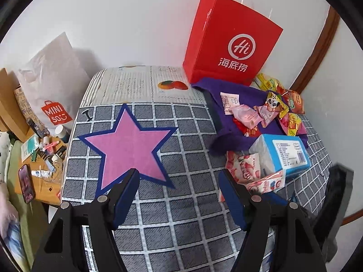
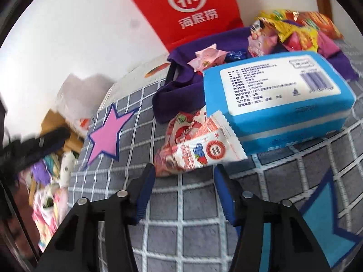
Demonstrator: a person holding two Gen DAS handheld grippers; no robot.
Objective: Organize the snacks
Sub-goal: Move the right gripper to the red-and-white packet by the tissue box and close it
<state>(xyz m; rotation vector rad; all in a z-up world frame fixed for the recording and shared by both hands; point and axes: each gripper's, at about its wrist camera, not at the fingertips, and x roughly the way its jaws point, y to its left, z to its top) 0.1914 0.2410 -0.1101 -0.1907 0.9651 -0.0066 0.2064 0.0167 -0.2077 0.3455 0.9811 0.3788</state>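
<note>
Grid-patterned table cover [image 1: 181, 226] against white wall. Red paper bag [image 1: 229, 45] at far edge, blue tissue pack [image 2: 276, 104] nearer. Right gripper [image 2: 184, 176] low, jaws apart, red-white snack packet [image 2: 199, 151] just beyond tips. Left gripper [image 1: 179, 181] hovers, jaws apart, empty.

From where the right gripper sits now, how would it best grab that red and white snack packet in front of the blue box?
Probably by the flat crimped end of the snack packet, coming straight forward from the near side. That thin end sticks out toward the open right gripper, while the blue box blocks the far side.
</note>
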